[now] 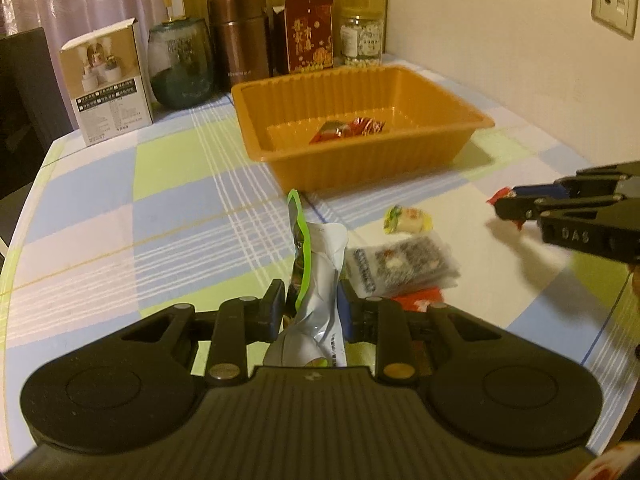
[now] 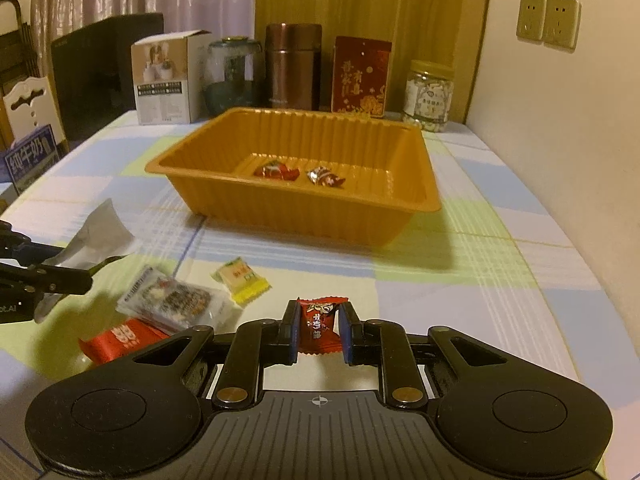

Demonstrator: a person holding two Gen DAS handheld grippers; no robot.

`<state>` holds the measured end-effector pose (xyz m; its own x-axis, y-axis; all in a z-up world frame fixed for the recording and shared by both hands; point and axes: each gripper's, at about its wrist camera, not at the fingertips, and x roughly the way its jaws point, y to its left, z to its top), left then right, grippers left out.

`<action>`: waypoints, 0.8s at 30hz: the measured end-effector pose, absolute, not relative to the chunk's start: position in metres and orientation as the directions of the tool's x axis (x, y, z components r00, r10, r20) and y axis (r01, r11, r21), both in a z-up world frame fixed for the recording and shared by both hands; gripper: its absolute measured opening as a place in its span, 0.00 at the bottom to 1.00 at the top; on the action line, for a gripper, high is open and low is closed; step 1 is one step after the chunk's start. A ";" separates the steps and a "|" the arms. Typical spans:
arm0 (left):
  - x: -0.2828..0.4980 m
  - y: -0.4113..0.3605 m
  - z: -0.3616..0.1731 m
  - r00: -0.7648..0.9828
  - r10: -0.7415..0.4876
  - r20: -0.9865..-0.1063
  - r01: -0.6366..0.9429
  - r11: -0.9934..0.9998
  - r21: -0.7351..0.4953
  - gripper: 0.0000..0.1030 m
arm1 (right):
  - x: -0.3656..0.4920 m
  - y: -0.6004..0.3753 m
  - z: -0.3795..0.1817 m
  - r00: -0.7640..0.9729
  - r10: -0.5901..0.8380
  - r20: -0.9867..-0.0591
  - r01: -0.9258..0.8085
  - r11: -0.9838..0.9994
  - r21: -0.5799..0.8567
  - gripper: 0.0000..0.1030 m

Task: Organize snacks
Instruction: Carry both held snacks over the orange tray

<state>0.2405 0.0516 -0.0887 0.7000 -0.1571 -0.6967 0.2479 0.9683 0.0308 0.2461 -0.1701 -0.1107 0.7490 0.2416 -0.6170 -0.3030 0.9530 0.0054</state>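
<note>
A crinkly silver-and-green snack pouch (image 1: 316,276) is pinched upright by the left gripper (image 1: 312,308), and a red milk candy (image 2: 320,326) is clamped in the right gripper (image 2: 320,332), both held over the checked tablecloth (image 2: 480,280). Two wrapped candies (image 2: 300,172) are already sat in the orange tray (image 2: 320,216), while a few packets (image 2: 176,300) are left lying just in front of it.

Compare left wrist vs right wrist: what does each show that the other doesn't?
Left wrist only: wall plate far right, and the left tongs shut on a silver-green pouch.
Right wrist only: blue milk carton at left edge, and the printed front of the red candy in the right tongs.
Both: orange tray holding two red candies, yellow candy, and the loose packets.
</note>
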 end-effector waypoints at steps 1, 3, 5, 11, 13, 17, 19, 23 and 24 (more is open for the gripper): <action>0.241 0.050 -0.086 0.703 -0.160 -0.693 0.248 0.968 0.027 0.24 | 0.246 -0.170 -0.109 0.751 0.246 -0.613 -0.304 0.953 0.009 0.20; 0.241 0.047 -0.082 0.710 -0.166 -0.685 0.245 0.969 0.020 0.24 | 0.246 -0.168 -0.104 0.754 0.252 -0.606 -0.306 0.952 0.016 0.20; 0.243 0.045 -0.077 0.712 -0.173 -0.681 0.245 0.969 0.010 0.24 | 0.247 -0.168 -0.099 0.759 0.262 -0.597 -0.308 0.951 0.025 0.20; 0.251 0.034 -0.067 0.727 -0.186 -0.661 0.240 0.971 -0.009 0.24 | 0.251 -0.167 -0.081 0.780 0.267 -0.565 -0.300 0.953 0.036 0.20; 0.255 0.030 -0.063 0.734 -0.192 -0.651 0.239 0.971 -0.016 0.24 | 0.253 -0.166 -0.075 0.789 0.266 -0.554 -0.294 0.955 0.041 0.20; 0.267 0.023 -0.055 0.751 -0.206 -0.628 0.235 0.971 -0.037 0.24 | 0.259 -0.167 -0.065 0.805 0.259 -0.534 -0.277 0.960 0.048 0.20; 0.272 0.020 -0.052 0.758 -0.210 -0.617 0.236 0.971 -0.040 0.24 | 0.263 -0.168 -0.062 0.806 0.260 -0.532 -0.274 0.960 0.055 0.20; 0.281 0.014 -0.044 0.770 -0.222 -0.599 0.239 0.970 -0.051 0.24 | 0.272 -0.169 -0.054 0.819 0.256 -0.513 -0.268 0.962 0.054 0.20; 0.283 0.013 -0.042 0.772 -0.224 -0.595 0.241 0.969 -0.053 0.24 | 0.276 -0.170 -0.052 0.824 0.254 -0.507 -0.260 0.964 0.059 0.20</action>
